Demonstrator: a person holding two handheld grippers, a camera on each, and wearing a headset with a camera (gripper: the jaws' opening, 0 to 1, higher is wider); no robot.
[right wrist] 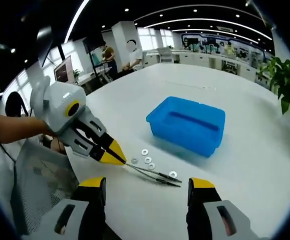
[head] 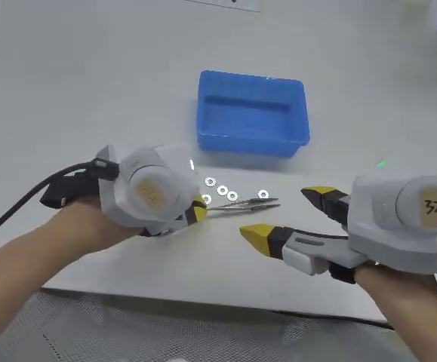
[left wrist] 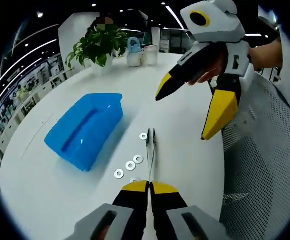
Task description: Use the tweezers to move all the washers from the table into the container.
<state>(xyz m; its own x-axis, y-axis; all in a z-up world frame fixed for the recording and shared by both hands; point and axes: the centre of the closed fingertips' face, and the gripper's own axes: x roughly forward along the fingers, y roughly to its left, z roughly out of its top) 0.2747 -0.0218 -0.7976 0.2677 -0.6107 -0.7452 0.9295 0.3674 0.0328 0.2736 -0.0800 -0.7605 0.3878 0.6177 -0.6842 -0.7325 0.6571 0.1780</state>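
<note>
**First onlooker:** At the white workbench (head: 90, 90), what has the left gripper (head: 198, 213) got?

**Second onlooker:** Its yellow-tipped jaws are pressed together on the rear end of the steel tweezers (head: 242, 204). They reach out low over the table on the near side of the blue plastic container (head: 250, 140), tips pointing away from that gripper.

**First onlooker:** And the right gripper (head: 282, 213)?

**Second onlooker:** Spread wide, holding nothing. It is also on the container's near side, one jaw either side of the line of the tweezers' tips and apart from them.

**First onlooker:** Where are the washers (head: 223, 190)?

**Second onlooker:** Out on the table, five by my count, near the container's front wall but apart from it. Four sit in a loose cluster between the container and the tweezers' shaft. The fifth lies off on its own, just beside the tips, and I cannot tell whether it touches them.

**First onlooker:** The container itself?

**Second onlooker:** Upright with its top open, farther from the person than both grippers.
</note>
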